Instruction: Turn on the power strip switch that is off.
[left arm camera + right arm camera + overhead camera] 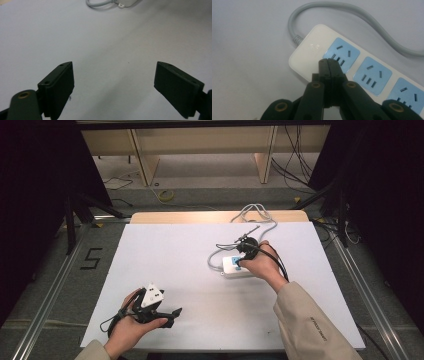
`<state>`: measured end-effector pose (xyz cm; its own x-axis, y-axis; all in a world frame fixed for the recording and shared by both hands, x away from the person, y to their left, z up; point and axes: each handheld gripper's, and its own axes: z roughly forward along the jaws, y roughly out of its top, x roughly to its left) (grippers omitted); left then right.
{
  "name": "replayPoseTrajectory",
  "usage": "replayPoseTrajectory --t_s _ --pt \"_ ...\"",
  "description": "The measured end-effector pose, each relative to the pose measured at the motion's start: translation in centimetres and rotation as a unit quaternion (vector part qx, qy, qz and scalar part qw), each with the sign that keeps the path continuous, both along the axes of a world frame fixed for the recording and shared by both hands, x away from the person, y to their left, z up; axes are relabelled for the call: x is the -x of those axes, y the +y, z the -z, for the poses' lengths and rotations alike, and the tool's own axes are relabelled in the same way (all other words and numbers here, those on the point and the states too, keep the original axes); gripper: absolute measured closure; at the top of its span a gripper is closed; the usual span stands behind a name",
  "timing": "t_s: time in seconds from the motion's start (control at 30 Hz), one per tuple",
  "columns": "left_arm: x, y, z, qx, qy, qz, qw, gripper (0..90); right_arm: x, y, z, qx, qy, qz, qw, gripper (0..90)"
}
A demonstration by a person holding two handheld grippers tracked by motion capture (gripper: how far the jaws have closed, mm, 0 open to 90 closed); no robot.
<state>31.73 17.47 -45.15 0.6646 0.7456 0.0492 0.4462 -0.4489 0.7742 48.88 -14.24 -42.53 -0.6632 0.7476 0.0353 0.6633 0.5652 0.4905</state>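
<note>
A white power strip [234, 266] with blue socket faces [341, 55] lies right of the table's middle; its grey cable [352, 11] loops off toward the far edge. My right gripper [328, 62] is shut with nothing between its jaws, its tips resting at the strip's cable end beside the first blue socket. In the high view the right gripper [242, 261] is over the strip, held by a hand in a beige sleeve. My left gripper [176, 312] rests near the front left of the table, open and empty, its black pads [58, 87] wide apart over bare white surface. A corner of the strip [125, 3] lies far ahead of it.
The white board [170, 260] covers the table. Grey cable [255, 215] coils at the table's far edge. Dark stands and floor cables surround the table, with wooden furniture [145, 155] behind.
</note>
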Motion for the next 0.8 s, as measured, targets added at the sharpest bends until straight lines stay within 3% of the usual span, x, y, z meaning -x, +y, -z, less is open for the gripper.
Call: replayPoseTrajectory --t_s 0.8 --pt "0.00 0.01 -0.04 0.000 0.000 0.001 1.0000 16.0 -0.46 0.76 0.66 0.022 0.016 -0.002 0.9996 90.0"
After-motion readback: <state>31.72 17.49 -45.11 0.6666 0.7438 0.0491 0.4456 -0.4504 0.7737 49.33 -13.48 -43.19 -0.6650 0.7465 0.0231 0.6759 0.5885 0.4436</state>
